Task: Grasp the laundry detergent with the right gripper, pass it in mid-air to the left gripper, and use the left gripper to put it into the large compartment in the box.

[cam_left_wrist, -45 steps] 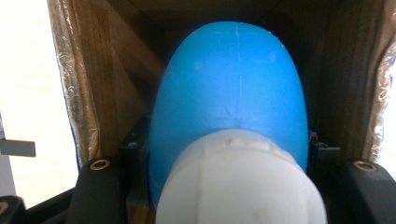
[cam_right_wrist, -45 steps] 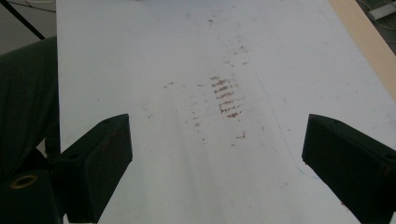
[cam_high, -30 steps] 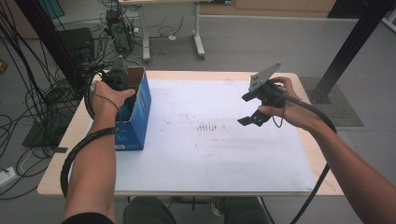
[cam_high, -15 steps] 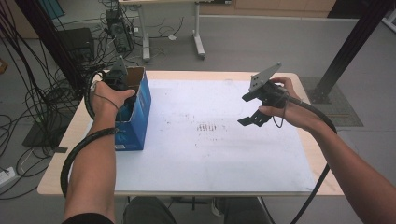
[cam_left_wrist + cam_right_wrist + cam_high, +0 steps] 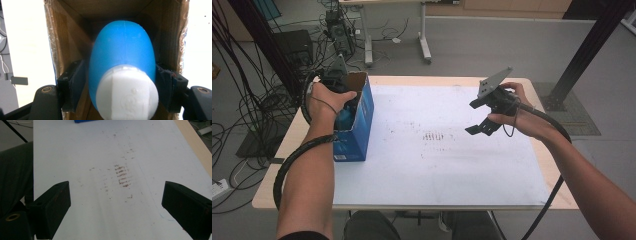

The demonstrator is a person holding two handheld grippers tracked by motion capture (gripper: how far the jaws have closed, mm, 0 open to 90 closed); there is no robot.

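Nothing much has shifted on the table since the earlier frames, but the left gripper [image 5: 122, 82] has just been opening its jaws, and the pads now stand barely off the blue plastic bottle with a white cap [image 5: 122, 65]. It lies straight ahead, long axis along the jaws, down inside the blue-sided cardboard box [image 5: 362, 107]. Right gripper [image 5: 477, 117] hovers wide and empty, well apart.
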